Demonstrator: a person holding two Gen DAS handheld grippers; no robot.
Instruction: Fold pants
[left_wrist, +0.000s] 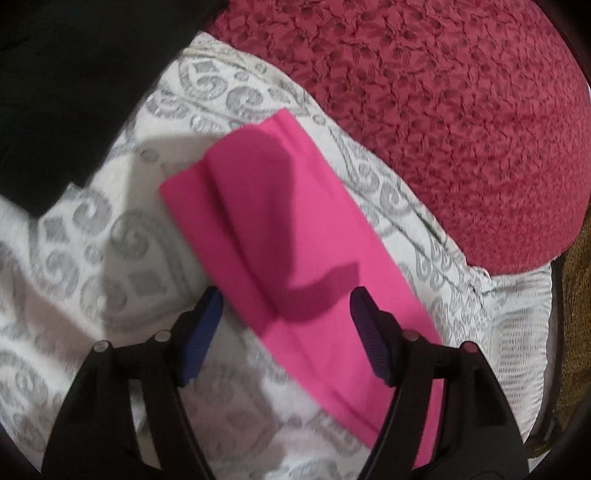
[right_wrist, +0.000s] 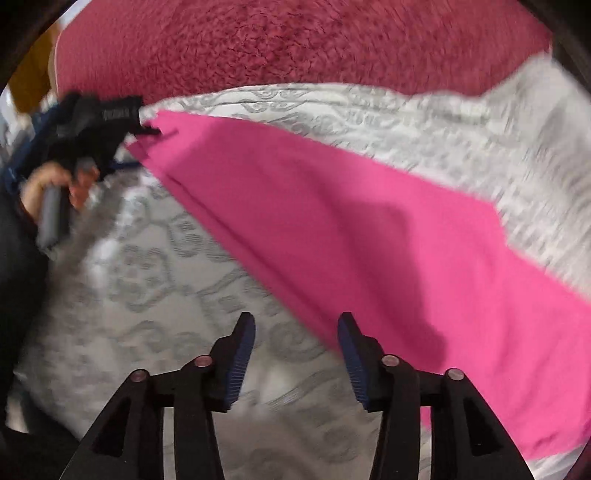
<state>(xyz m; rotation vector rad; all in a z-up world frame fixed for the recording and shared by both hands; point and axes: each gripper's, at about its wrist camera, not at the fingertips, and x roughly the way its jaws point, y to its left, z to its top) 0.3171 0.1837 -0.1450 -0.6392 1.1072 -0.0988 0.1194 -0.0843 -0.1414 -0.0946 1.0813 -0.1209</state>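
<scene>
My left hand-held gripper (left_wrist: 284, 301) stood wide, nothing pinched, above the bright pink folded cotton pants (left_wrist: 280, 236). My right hand-held gripper (right_wrist: 295, 325) gaped too, empty, just beside them. The pants lay flat across the white, grey-scrolled bed cover (left_wrist: 92, 240).

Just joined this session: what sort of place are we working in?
Most likely a bedroom at home. The pink pants lie on a white mattress with grey swirl quilting, beside a dark red textured blanket.
</scene>
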